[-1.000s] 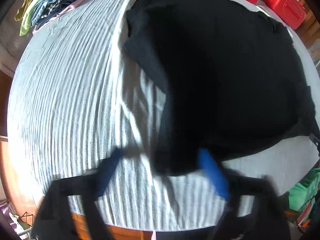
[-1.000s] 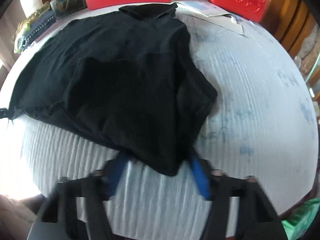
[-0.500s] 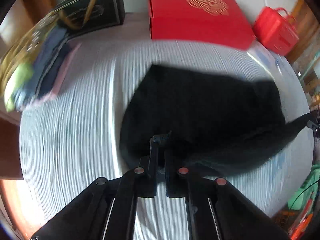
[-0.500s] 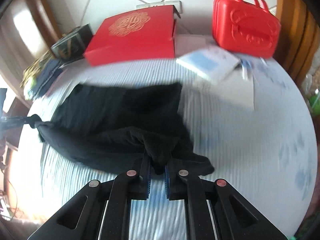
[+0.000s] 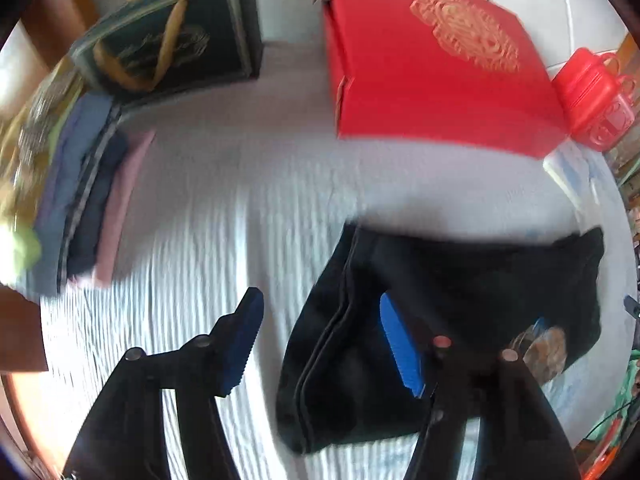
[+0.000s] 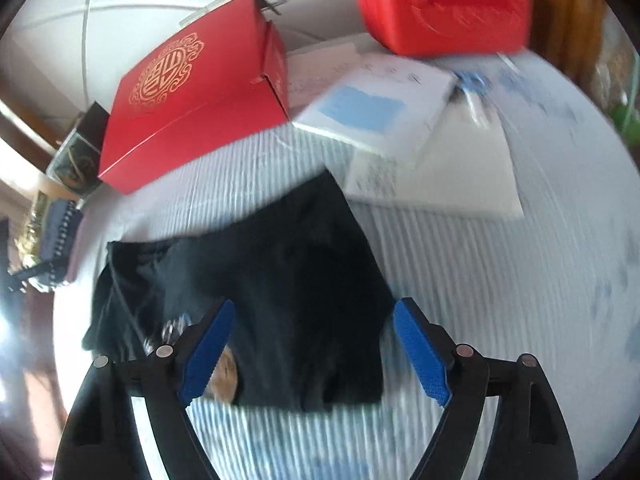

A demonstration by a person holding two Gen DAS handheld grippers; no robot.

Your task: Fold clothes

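- Looking through the left wrist camera, I see my left hand-held gripper [image 5: 320, 344] spread wide, pinching nothing; its blue pads [image 5: 400, 350] stand well apart.
- One pad hangs over the black garment [image 5: 460, 292], the other over bare striped bedspread [image 5: 200, 220] at about 9 o'clock of the cloth.
- That black garment lies folded into a compact, roughly rectangular bundle on the bed, from the centre toward 4 o'clock of this view, with a piped seam along its left edge and a printed patch near its right end.
- A red gift box [image 5: 432, 64] sits at 1 o'clock beyond the garment, apart from it; a red plastic case [image 5: 592, 100] stands just beside the box at 2 o'clock.
- A dark framed box [image 5: 176, 44] is at 11 o'clock, and a stack of folded clothes [image 5: 88, 200] lies at 9 o'clock near the bed's edge.
- From the right wrist camera, my right hand-held gripper [image 6: 316, 348] is likewise spread and empty, its fingers straddling the near right part of the black garment [image 6: 272, 280] from above; I cannot tell whether they touch it.
- White papers [image 6: 400, 128] lie at 1 o'clock, just beyond the garment's far corner.
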